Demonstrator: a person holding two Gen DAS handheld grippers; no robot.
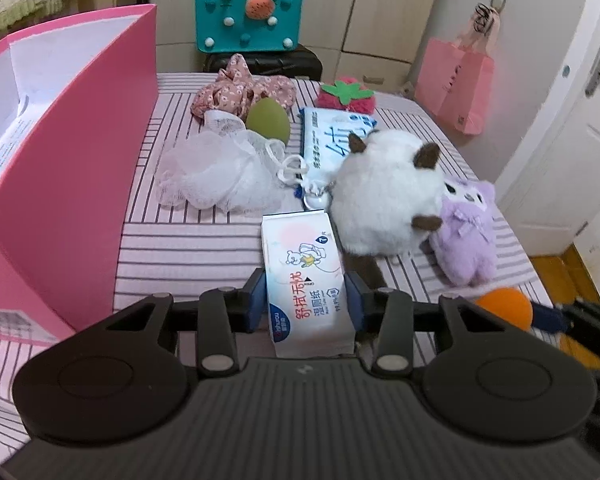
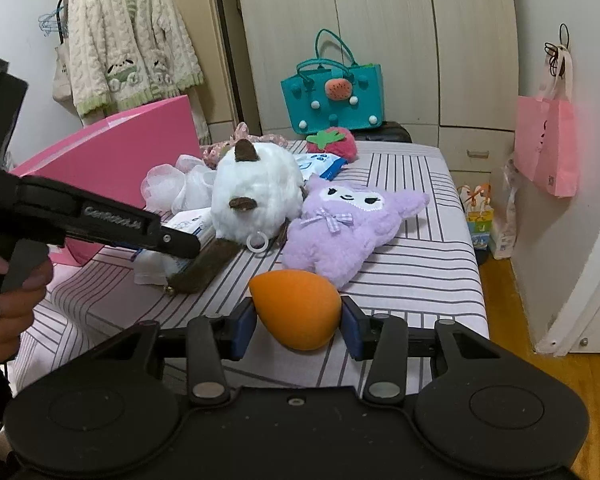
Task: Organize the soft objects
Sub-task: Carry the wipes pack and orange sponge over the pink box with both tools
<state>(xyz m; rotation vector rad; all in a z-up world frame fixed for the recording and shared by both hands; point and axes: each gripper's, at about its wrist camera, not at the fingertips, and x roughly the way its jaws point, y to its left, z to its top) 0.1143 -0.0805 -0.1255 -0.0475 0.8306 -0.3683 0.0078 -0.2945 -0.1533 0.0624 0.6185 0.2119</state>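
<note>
Gripping a white pack of wet wipes (image 1: 306, 280), my left gripper (image 1: 305, 300) has its blue pads pressed against both long sides; the pack lies lengthwise on the striped bed cover (image 1: 188, 248), its far end just beside the white plush cat (image 1: 384, 196). My right gripper (image 2: 298, 322) is clamped on an orange egg-shaped sponge (image 2: 294, 308), pads touching each flank, the sponge at the cover's near edge just in front of the purple plush toy (image 2: 340, 224).

Only my left view looks into the open pink box (image 1: 72, 152) at the left, and shows the white mesh bath puff (image 1: 220, 176), the green sponge (image 1: 268, 122) and the larger blue-and-white wipes pack (image 1: 332, 140) in full. Only my right view shows the purple toy's face, a cream cardigan (image 2: 128, 36) hanging at the back left, and a hand (image 2: 4, 300) around the left tool's grip at the left edge.

Both tools tilt downward toward the cover. From the right view, the left tool reaches in low from the left, its tip beside the cat's brown tail (image 2: 208, 264).

A red plush strawberry (image 2: 332, 144) sits behind the toys, a teal felt bag (image 2: 332, 100) beyond it.
</note>
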